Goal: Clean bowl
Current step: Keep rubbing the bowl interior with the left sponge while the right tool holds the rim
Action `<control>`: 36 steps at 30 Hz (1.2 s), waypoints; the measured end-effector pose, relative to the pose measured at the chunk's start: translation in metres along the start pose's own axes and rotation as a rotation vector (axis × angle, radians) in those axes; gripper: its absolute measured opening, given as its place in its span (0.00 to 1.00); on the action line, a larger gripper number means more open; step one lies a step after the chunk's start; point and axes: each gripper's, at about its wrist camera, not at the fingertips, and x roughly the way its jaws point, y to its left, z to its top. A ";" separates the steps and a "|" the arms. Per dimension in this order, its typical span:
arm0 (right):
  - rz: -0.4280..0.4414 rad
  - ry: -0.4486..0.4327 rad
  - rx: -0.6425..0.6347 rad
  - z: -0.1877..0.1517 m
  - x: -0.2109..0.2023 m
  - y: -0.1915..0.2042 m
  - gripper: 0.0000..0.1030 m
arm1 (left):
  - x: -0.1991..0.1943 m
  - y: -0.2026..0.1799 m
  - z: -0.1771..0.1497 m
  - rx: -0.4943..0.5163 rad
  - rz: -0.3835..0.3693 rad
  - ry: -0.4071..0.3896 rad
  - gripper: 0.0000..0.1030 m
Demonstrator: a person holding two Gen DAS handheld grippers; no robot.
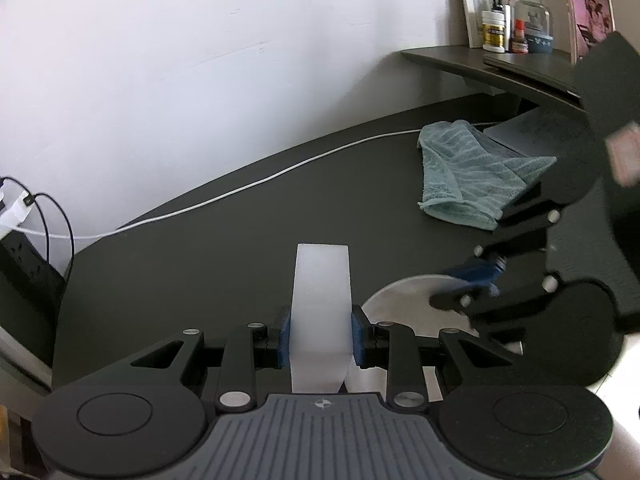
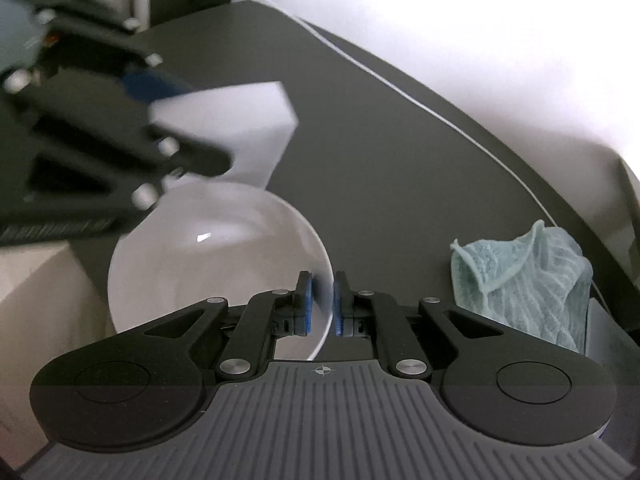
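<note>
White foam fills my left tool (image 1: 321,340): its blue pads (image 1: 285,336) are clamped on the two long sides of a sponge block (image 1: 321,300). The block's long axis runs straight forward, away from me, so its free end juts well past the fingertips over the dark worktop (image 1: 224,256). From my right wrist view that same block (image 2: 240,128) slants across the upper left, its square end aimed at the middle of the worktop, just above the far edge of the bowl.

My right tool (image 2: 321,304) pinches the bowl (image 2: 208,248) at its near right rim, one pad inside the wall and one outside. The bowl is white and glossy, its mouth tipped a little toward the left tool. It sits near the front edge of the worktop. In the left view only a pale arc of it (image 1: 404,300) shows, with the right tool (image 1: 476,280) reaching down to it from the upper right, blurred.

Beyond the bowl, to the right, a rumpled pale-green cloth (image 2: 528,280) lies on the worktop, apart from it. A white cable (image 1: 240,190) trails along the back by the wall.
</note>
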 end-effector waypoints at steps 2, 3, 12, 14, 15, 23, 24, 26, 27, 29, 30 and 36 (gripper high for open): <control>-0.003 0.006 0.027 0.001 0.002 -0.005 0.11 | 0.000 0.001 -0.001 -0.011 0.005 0.000 0.27; -0.002 0.009 0.037 0.001 0.001 -0.006 0.12 | 0.000 0.001 -0.001 -0.017 0.006 0.000 0.27; 0.043 0.087 0.146 -0.017 -0.017 -0.012 0.40 | 0.000 -0.002 0.001 -0.009 0.009 -0.006 0.28; 0.054 0.121 0.175 -0.019 -0.010 -0.013 0.38 | -0.001 -0.001 0.000 -0.015 0.008 -0.006 0.28; 0.057 0.129 0.185 -0.019 -0.006 -0.014 0.36 | -0.001 -0.001 0.000 -0.019 0.006 -0.006 0.28; -0.010 0.061 0.152 -0.008 0.015 -0.021 0.13 | -0.004 0.002 -0.002 -0.047 -0.019 -0.004 0.28; -0.028 0.047 0.145 -0.004 0.017 -0.023 0.13 | -0.004 0.002 -0.002 -0.052 -0.018 -0.003 0.27; -0.053 0.029 0.135 0.002 0.019 -0.026 0.13 | -0.006 0.003 -0.003 -0.060 -0.019 -0.001 0.27; -0.059 0.024 0.131 0.004 0.019 -0.026 0.13 | -0.006 0.004 -0.003 -0.067 -0.020 -0.001 0.27; -0.055 0.026 0.111 0.000 0.016 -0.022 0.13 | -0.005 0.006 -0.003 -0.082 -0.025 -0.002 0.27; -0.053 0.027 0.101 -0.002 0.015 -0.019 0.13 | -0.004 0.007 -0.003 -0.086 -0.025 -0.003 0.27; -0.035 0.028 0.068 -0.015 0.006 -0.011 0.12 | 0.004 0.006 0.006 -0.086 -0.024 -0.007 0.27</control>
